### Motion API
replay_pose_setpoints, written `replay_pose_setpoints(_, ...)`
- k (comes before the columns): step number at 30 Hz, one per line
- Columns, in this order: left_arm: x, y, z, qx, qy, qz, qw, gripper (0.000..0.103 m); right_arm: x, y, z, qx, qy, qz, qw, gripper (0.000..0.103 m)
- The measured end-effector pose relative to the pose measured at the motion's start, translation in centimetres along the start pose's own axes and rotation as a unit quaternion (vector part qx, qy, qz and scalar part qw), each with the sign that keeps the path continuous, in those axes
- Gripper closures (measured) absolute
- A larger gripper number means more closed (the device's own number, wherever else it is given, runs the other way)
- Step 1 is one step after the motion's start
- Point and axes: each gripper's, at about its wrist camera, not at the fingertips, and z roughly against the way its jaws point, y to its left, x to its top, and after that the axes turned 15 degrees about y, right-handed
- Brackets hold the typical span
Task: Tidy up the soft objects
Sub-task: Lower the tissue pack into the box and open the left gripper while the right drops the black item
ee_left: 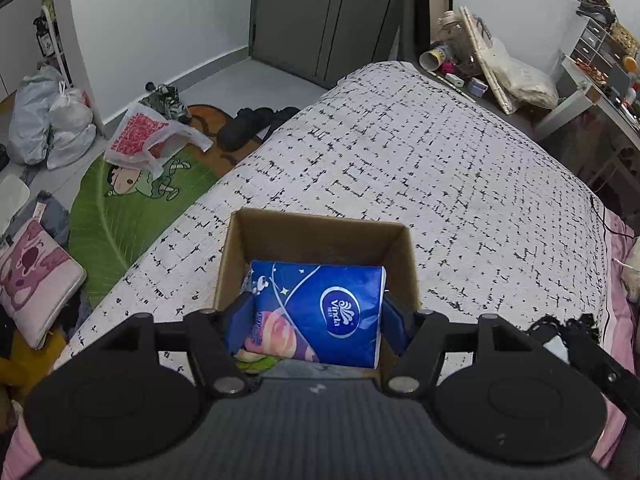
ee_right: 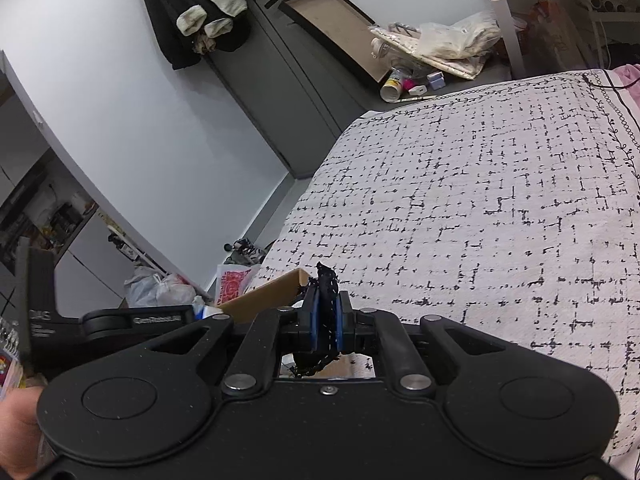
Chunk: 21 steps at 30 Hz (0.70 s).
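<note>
Between pads of left gripper (ee_left: 316,316): tissue pack (ee_left: 320,312), gripped, hanging over cardboard box (ee_left: 320,236), long side across jaws. Right gripper (ee_right: 326,320) clamped on black lace cloth (ee_right: 326,300), box to its left.

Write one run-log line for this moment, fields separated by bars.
left gripper: jaws shut on blue Vinda tissue pack above brown cardboard box | right gripper: jaws shut on black lacy fabric

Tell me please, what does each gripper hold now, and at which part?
The left gripper holds the blue tissue pack by its two short sides, over the cardboard box. The right gripper pinches a black lacy fabric; which part cannot be told.
</note>
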Motion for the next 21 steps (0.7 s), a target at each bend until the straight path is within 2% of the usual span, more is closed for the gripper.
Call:
replay_pose_setpoints(10, 0.3, 0.8, -2.7, -0.01, 0.022, 0.002, 0.9997, 0.036, 0.2, 1.8, -1.9, -0.004, 0.007, -0.004, 1.0, 0.095)
replay_pose_setpoints(21, 0.8, 2.2, -2.5, -0.002, 0.04, -0.007, 0.9992, 0.03, 0.4, 2.4, -4.2, 0.007, 0.028, -0.009, 1.0, 0.095)
